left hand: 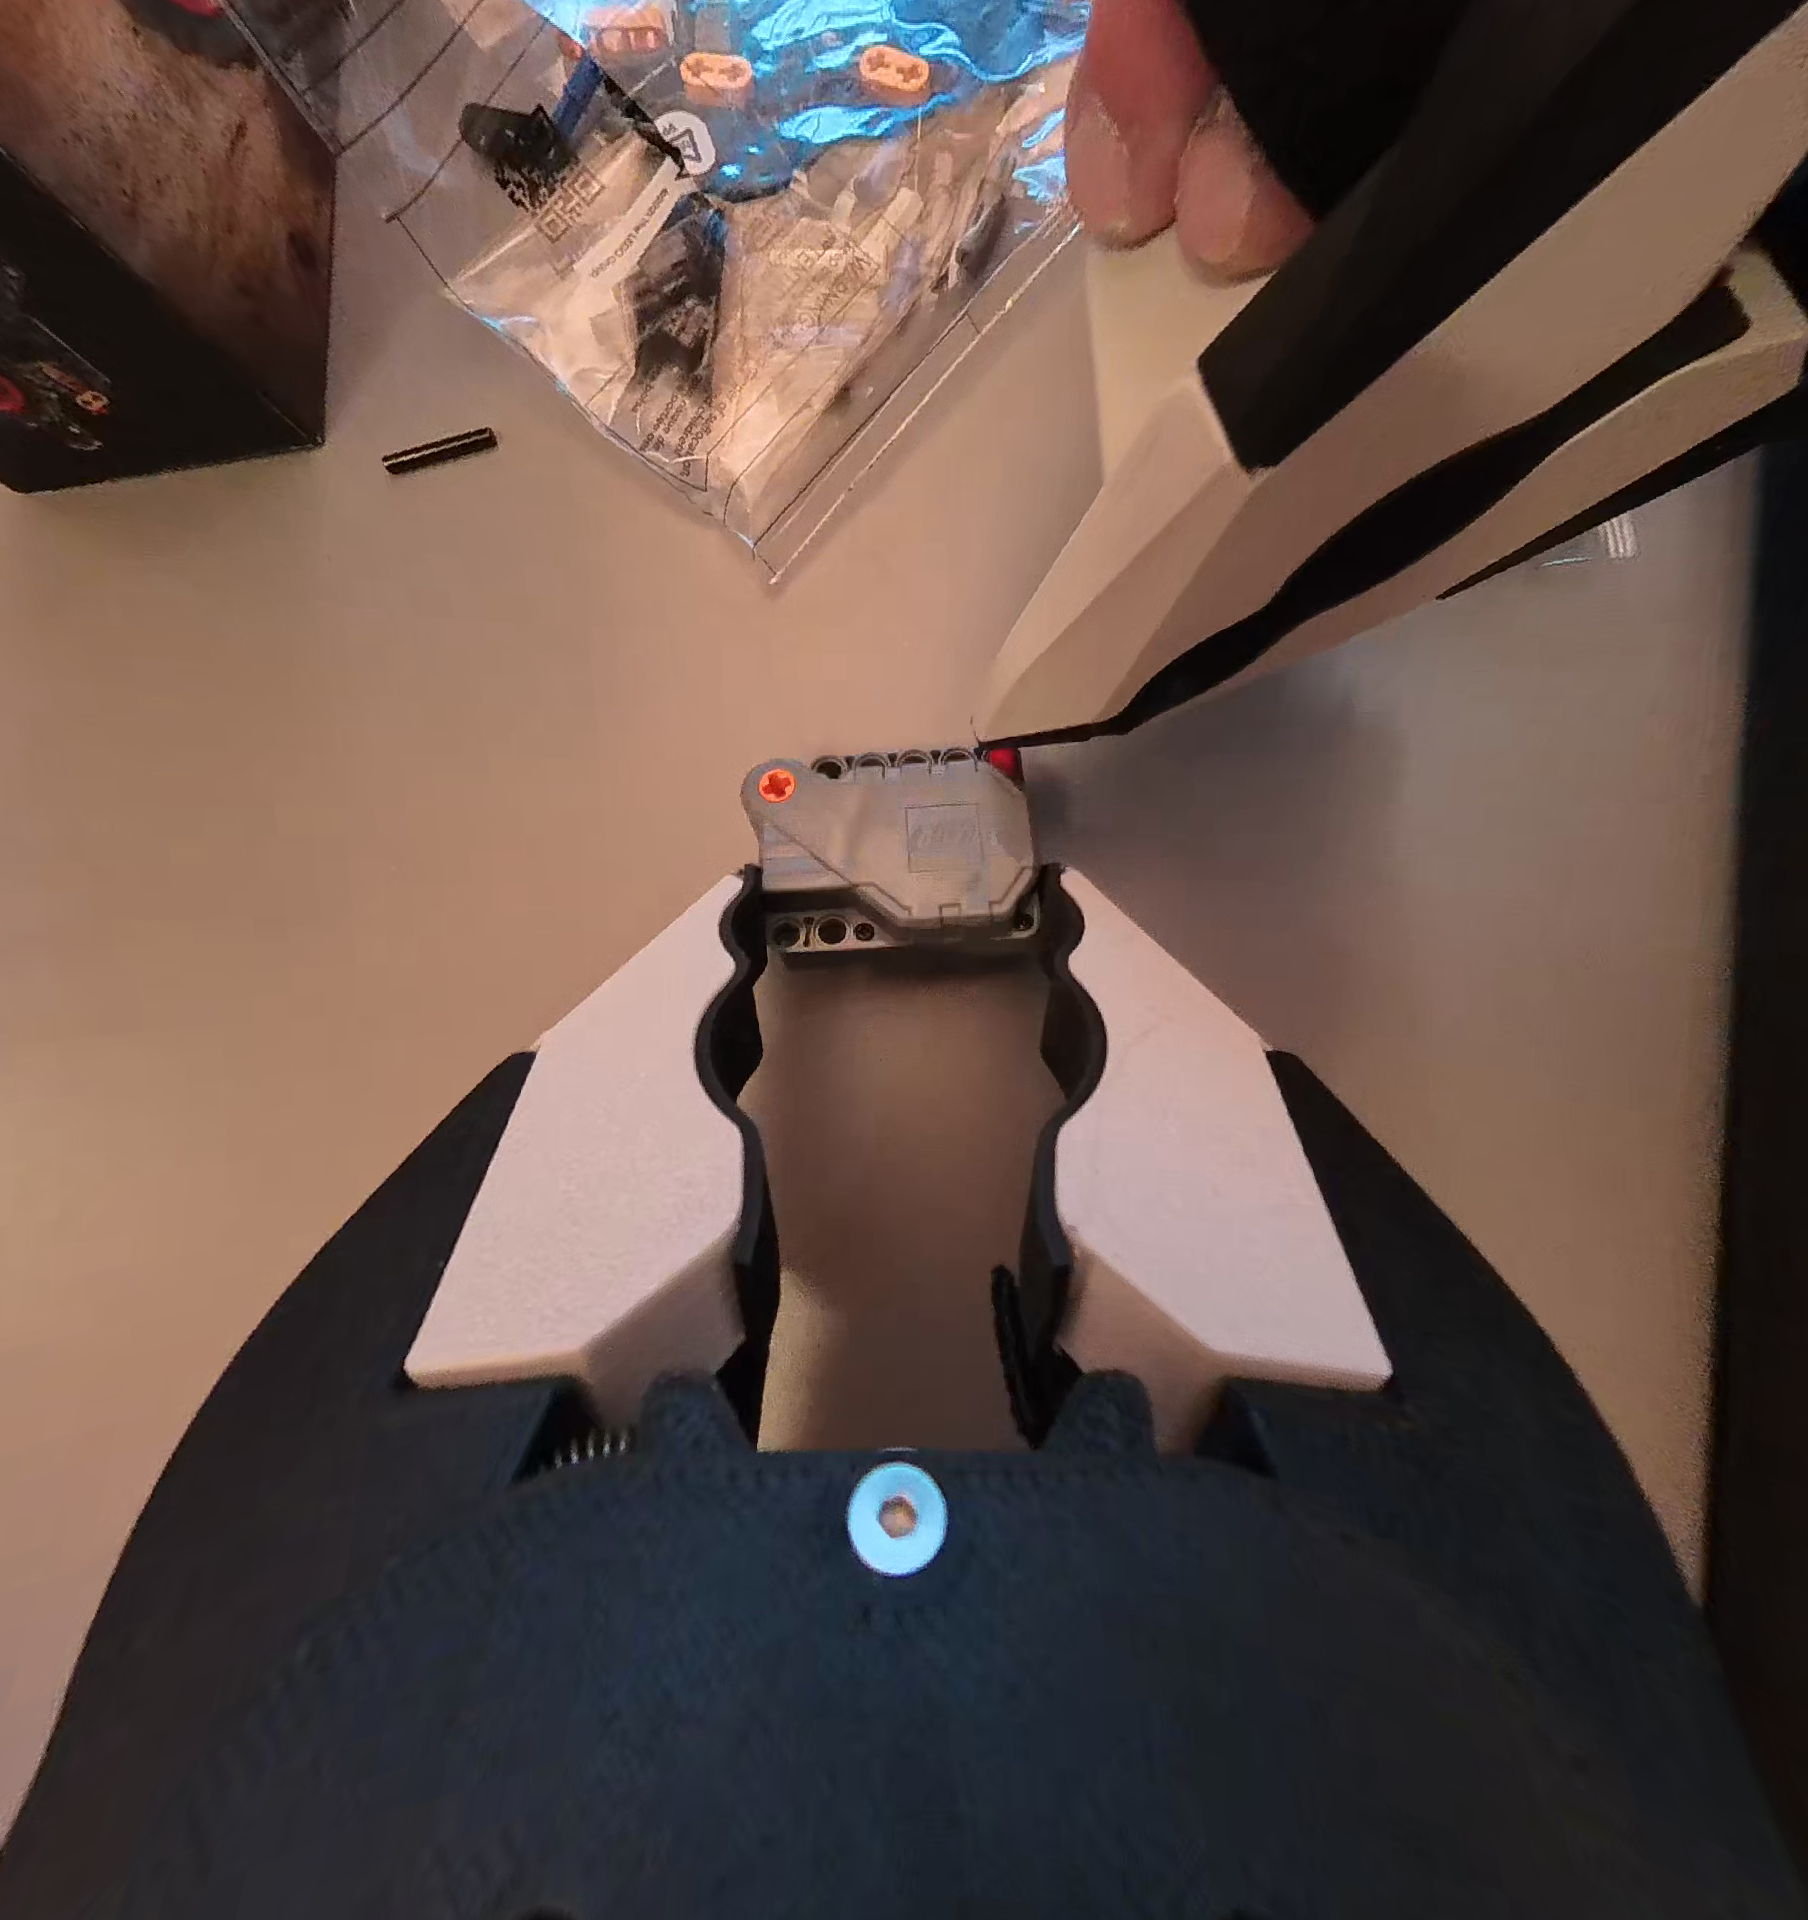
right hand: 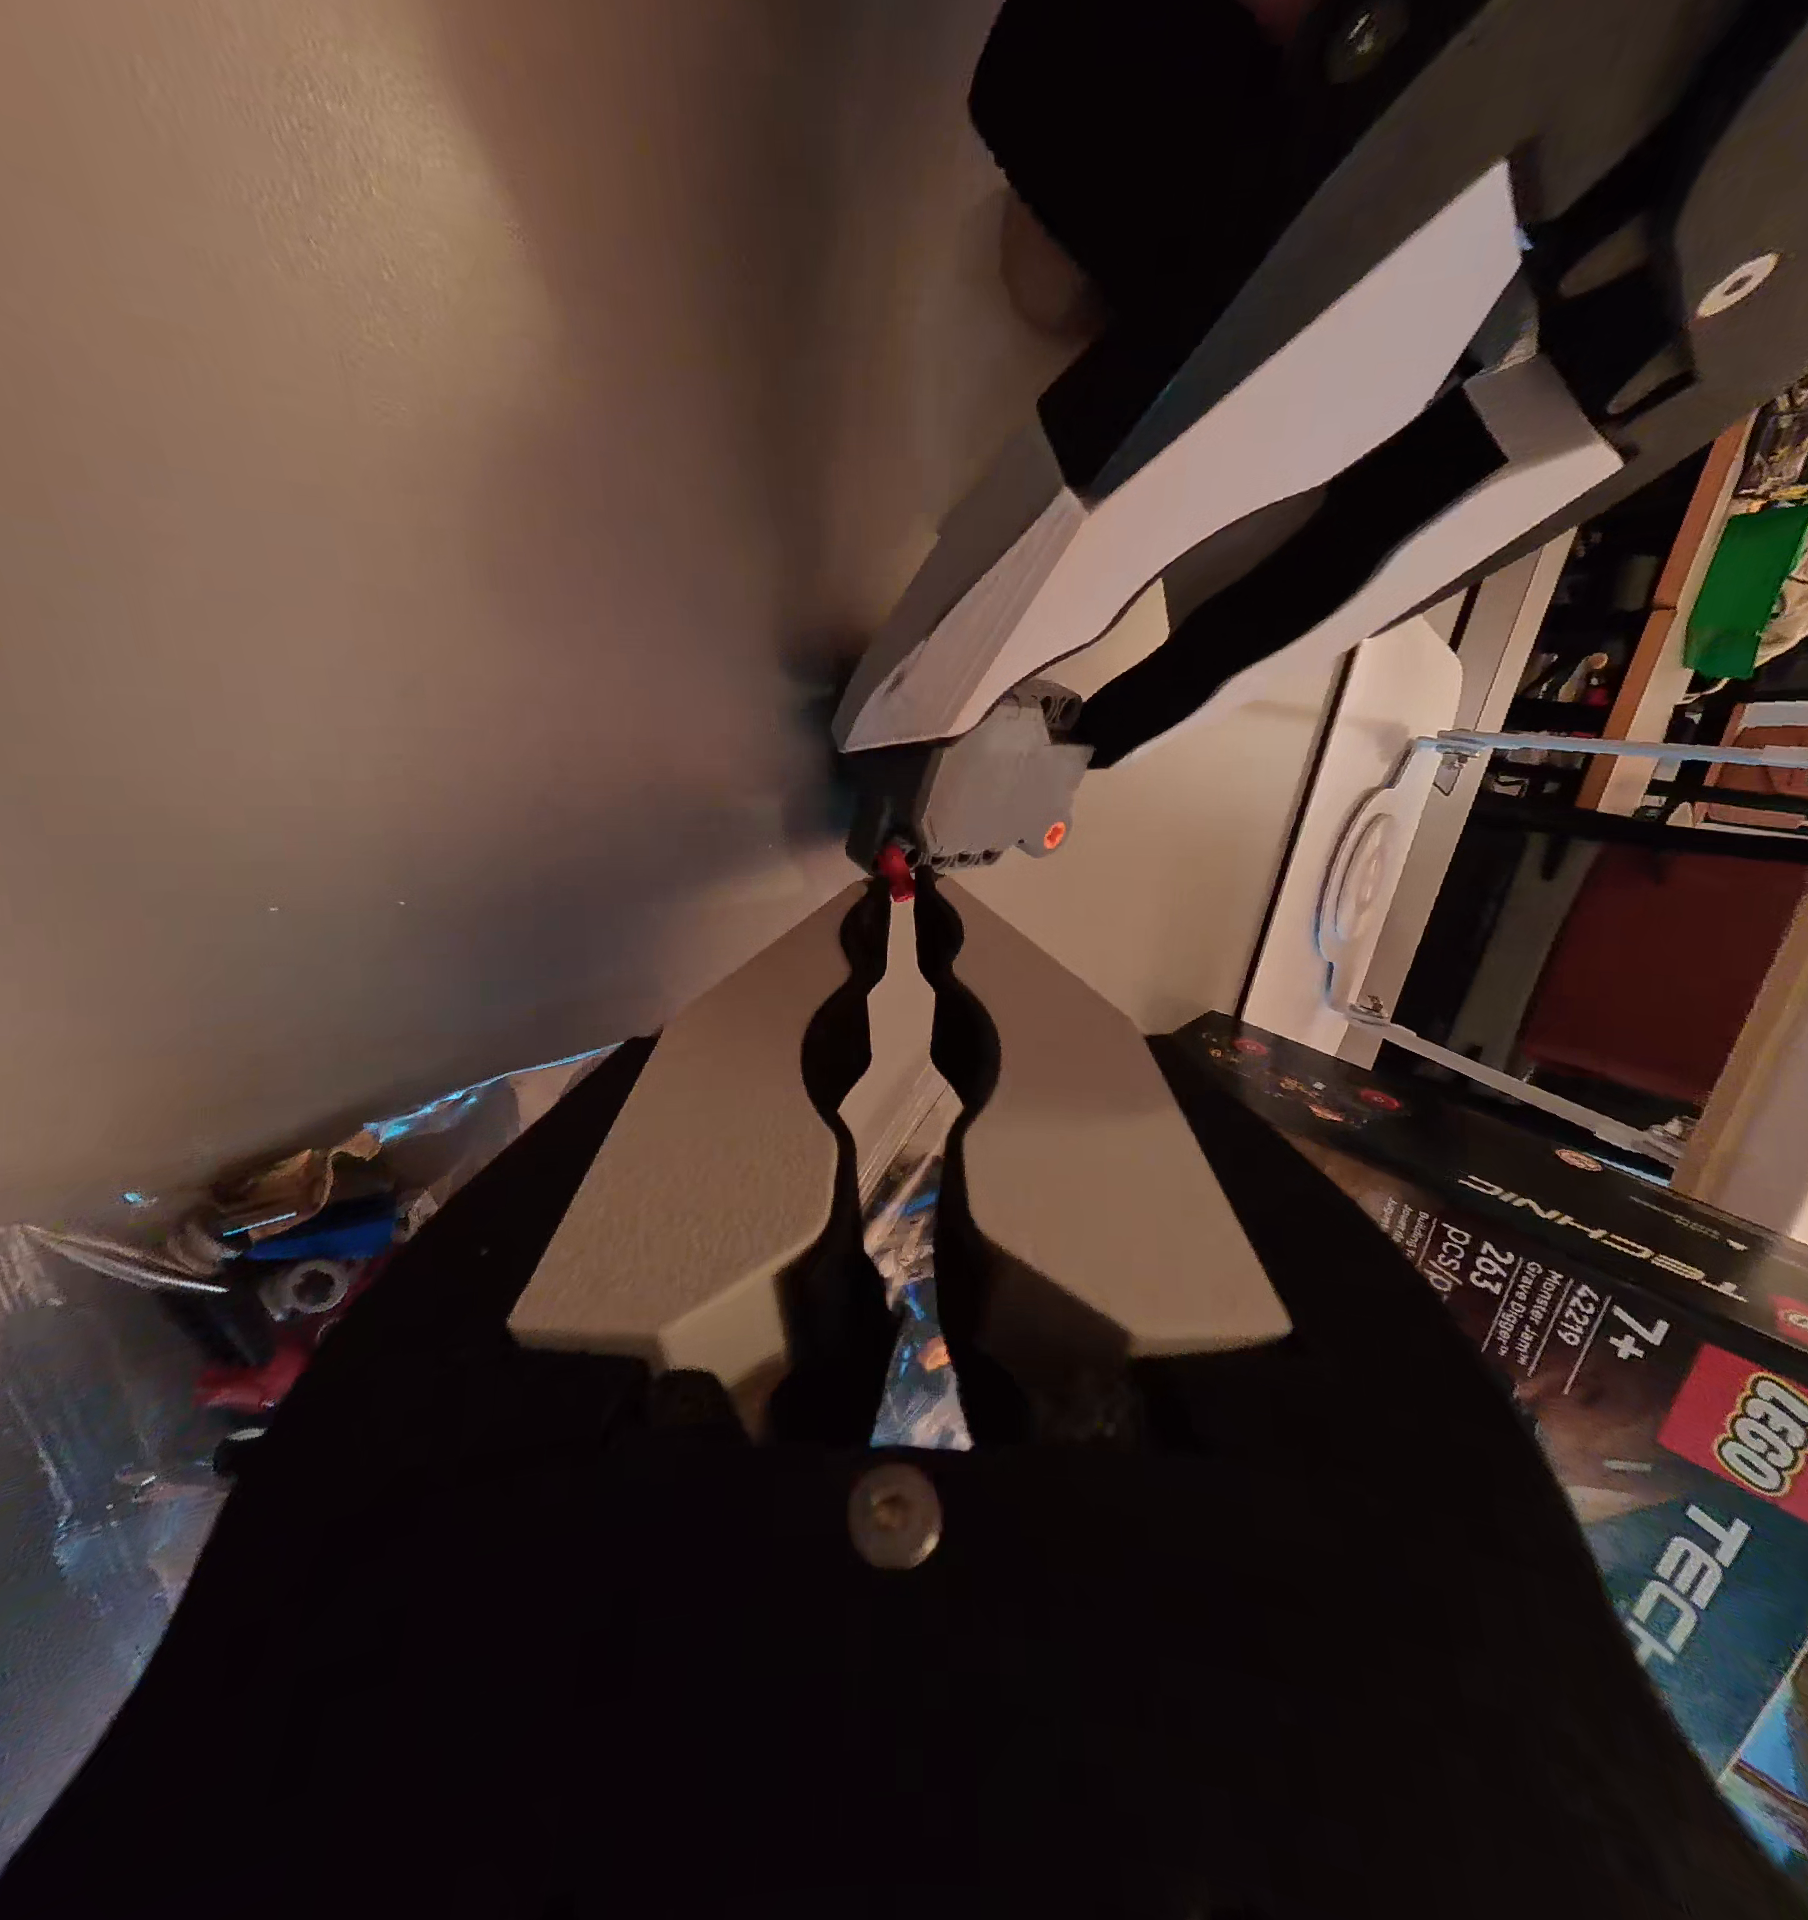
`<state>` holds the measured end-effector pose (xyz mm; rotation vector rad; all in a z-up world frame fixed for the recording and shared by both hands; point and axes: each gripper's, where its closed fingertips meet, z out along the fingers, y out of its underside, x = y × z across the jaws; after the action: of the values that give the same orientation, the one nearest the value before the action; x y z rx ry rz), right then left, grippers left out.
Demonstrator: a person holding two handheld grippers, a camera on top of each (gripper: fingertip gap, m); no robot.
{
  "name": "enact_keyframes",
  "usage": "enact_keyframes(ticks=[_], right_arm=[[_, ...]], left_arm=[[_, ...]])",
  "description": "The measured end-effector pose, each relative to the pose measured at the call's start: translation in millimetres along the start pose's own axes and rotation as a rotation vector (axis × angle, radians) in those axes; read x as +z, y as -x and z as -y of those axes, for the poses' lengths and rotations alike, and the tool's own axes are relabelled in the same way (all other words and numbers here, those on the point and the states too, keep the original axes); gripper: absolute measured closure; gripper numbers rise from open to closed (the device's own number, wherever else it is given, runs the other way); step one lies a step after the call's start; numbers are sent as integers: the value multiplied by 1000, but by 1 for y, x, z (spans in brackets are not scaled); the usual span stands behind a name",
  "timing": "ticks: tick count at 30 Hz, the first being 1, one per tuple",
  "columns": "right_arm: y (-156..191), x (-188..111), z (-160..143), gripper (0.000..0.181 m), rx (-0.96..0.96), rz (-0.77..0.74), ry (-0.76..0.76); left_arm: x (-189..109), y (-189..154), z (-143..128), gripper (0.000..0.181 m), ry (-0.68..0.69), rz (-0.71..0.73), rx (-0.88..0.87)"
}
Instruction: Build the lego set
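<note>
My left gripper [left hand: 895,899] is shut on a grey lego motor block [left hand: 895,847] with an orange axle hole, held just above the pale table [left hand: 256,779]. The block also shows in the right wrist view [right hand: 993,790], held by the left gripper [right hand: 967,717] coming from the upper right. My right gripper [right hand: 902,883] is shut on a small red pin [right hand: 895,864] whose tip touches the block's dark end. In the left wrist view the right gripper [left hand: 993,732] comes from the upper right, with the red pin [left hand: 1002,761] at the block's far corner.
A clear bag of lego parts [left hand: 775,270] lies at the back, and it also shows in the right wrist view [right hand: 256,1278]. A black axle [left hand: 439,451] lies loose on the table. The dark set box [left hand: 69,343] stands at the left, and it shows at the right in the right wrist view [right hand: 1606,1351]. A hand [left hand: 1160,156] holds the right gripper. My left and right fingertips are right by each other.
</note>
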<state>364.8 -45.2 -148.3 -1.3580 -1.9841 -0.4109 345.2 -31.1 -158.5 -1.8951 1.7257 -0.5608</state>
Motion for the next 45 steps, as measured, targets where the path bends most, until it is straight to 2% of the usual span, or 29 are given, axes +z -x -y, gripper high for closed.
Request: enact_keyframes(ticks=[15, 27, 41, 45], right_arm=[[5, 4, -8, 180, -35, 4, 24], [5, 6, -5, 180, 144, 5, -52], [6, 6, 2, 180, 307, 92, -165], [10, 6, 10, 180, 302, 110, -198]], left_arm=[[2, 3, 16, 132, -11, -8, 27], [0, 2, 17, 131, -86, -16, -24], [-3, -1, 14, 131, -156, -49, -65], [12, -8, 8, 114, -107, -61, -54]])
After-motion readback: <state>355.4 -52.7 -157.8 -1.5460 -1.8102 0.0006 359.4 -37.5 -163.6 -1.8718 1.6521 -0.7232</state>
